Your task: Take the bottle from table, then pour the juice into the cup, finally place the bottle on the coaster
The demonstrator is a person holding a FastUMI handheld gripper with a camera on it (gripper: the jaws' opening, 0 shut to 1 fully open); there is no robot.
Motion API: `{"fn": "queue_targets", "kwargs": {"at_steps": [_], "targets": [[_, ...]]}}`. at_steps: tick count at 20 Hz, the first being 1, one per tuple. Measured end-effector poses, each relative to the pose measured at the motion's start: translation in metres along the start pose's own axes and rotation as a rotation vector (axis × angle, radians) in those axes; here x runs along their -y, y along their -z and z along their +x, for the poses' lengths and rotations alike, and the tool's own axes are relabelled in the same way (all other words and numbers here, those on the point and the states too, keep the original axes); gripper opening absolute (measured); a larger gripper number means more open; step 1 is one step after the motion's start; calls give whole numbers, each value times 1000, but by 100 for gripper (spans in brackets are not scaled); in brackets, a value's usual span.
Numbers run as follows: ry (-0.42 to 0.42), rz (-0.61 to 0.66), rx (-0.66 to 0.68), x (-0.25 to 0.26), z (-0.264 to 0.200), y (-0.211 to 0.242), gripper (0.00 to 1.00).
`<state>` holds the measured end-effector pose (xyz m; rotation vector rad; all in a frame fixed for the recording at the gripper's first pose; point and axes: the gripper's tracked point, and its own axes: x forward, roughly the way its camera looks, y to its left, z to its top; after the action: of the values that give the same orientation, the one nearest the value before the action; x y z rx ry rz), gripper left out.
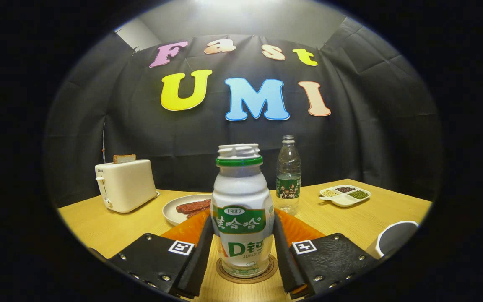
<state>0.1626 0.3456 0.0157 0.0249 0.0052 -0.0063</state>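
Observation:
A white juice bottle (242, 209) with a green label and a green neck ring stands upright on a round brown coaster (224, 271), its mouth uncapped. It sits between the fingers of my gripper (243, 224), whose fingertips (206, 235) lie against both of its sides, so the gripper is shut on the bottle. A white cup (394, 238) stands to the right of the right finger, partly cut off; what it holds is hidden.
An orange plate (298, 228) lies just behind the bottle. Beyond it are a white plate with bacon (185, 207), a clear water bottle (288, 176), a white toaster with bread (125, 184) at the far left, and a divided dish of beans (345, 195) at the far right.

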Motion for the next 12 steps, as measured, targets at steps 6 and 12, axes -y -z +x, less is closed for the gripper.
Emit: {"fn": "queue_targets", "kwargs": {"at_steps": [6,12], "targets": [[2,1,-16,3,2,8,77],[-5,3,-21,3,0,9,97]]}}
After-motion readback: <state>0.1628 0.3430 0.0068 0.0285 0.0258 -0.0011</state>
